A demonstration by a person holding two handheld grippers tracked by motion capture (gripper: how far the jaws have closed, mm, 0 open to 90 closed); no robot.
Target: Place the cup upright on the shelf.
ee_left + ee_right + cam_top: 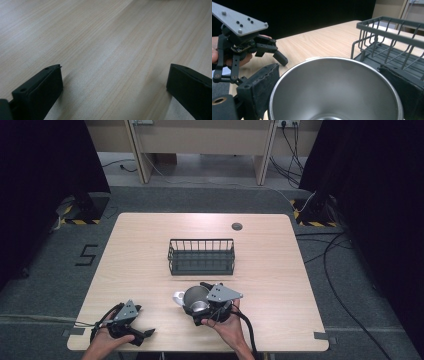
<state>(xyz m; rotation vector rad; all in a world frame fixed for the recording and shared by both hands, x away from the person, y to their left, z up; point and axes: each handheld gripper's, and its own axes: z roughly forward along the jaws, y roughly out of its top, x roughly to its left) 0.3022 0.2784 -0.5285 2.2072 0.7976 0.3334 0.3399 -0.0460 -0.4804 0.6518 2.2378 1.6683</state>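
Observation:
A steel cup (193, 294) sits at the table's front middle, with a white part (178, 296) at its left side. My right gripper (201, 304) holds it, one black jaw pressed against each side of the cup (334, 87). The right gripper view looks down into the cup's bare inside. My left gripper (144, 321) rests low at the table's front left, open, with bare wood between its jaws (115, 72). The left gripper (272, 53) also appears in the right gripper view, held by a hand at the left.
A dark wire basket (201, 256) stands in the middle of the table, just beyond the cup; its near wall (387, 40) is close at the right in the right gripper view. A small round grommet (237, 226) sits near the far edge.

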